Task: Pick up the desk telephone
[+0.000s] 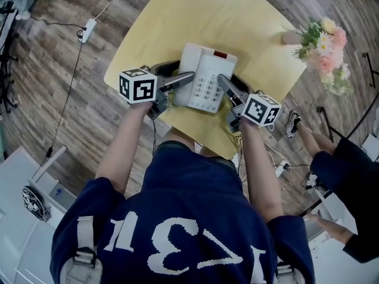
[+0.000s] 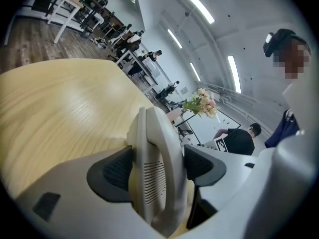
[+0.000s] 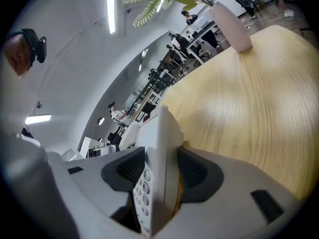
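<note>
A white desk telephone (image 1: 204, 76) lies flat on the pale wooden table (image 1: 177, 16), near its front edge. My left gripper (image 1: 186, 78) reaches in from the left over the handset side. In the left gripper view the handset (image 2: 154, 148) stands between that gripper's (image 2: 157, 166) dark pads, which sit wide beside it without squeezing. My right gripper (image 1: 224, 81) comes in from the right at the keypad side. In the right gripper view the keypad edge of the phone (image 3: 159, 133) fills the gap, and the gripper's (image 3: 159, 171) pads lie against both of its faces.
A pink vase of flowers (image 1: 323, 40) stands at the table's right corner, also in the right gripper view (image 3: 229, 26). A white power strip (image 1: 89, 29) and cable lie on the wood floor to the left. Another person (image 1: 349, 176) stands at the right.
</note>
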Demonstrator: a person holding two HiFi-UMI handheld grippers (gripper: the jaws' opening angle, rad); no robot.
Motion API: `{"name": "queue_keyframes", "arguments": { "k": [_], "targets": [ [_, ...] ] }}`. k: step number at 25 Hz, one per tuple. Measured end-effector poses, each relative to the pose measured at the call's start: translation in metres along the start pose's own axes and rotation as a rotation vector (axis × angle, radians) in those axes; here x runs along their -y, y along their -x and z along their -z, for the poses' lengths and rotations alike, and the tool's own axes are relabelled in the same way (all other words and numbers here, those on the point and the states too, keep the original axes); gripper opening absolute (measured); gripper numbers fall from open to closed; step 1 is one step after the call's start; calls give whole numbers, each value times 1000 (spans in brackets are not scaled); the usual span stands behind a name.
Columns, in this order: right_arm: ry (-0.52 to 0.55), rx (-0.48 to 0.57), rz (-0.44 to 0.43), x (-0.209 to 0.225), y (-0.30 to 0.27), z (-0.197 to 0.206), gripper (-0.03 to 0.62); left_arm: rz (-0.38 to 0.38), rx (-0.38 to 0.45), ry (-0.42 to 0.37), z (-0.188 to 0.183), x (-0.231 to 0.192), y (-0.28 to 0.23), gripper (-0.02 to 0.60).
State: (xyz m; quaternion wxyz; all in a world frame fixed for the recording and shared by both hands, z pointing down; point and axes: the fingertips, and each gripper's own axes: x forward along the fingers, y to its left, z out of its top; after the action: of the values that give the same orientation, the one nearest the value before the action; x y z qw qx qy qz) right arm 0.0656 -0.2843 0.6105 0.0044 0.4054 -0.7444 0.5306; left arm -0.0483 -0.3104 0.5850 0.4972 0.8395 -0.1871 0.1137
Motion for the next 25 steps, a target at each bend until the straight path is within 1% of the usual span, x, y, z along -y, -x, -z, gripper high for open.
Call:
{"name": "queue_keyframes", "arguments": {
  "k": [3, 5, 9, 14, 17, 19, 22, 25],
  "targets": [
    [52, 24, -13, -12, 7, -3, 221, -27, 67, -39, -4, 11, 8, 324],
    [86, 35, -23, -21, 11, -8, 219, -47, 89, -81, -8, 19, 12, 319],
    [158, 100, -54, -44, 21, -33, 218, -54, 148, -166, -34, 43, 20, 318],
    [289, 194, -104, -82, 49, -86, 218, -53, 250, -281, -78, 94, 27, 318],
    [395, 250, -149, -110, 66, -118, 216, -47, 316, -377, -103, 127, 34, 318],
    [458, 279, -161, -132, 79, -130, 216, -43, 357, -431, -112, 148, 45, 318],
    [530, 329, -185, -160, 97, -143, 216, -29, 419, -475, -122, 176, 60, 318],
    [584, 368, -209, -179, 114, -157, 216, -26, 461, -511, -131, 199, 65, 318]
  ]
}}
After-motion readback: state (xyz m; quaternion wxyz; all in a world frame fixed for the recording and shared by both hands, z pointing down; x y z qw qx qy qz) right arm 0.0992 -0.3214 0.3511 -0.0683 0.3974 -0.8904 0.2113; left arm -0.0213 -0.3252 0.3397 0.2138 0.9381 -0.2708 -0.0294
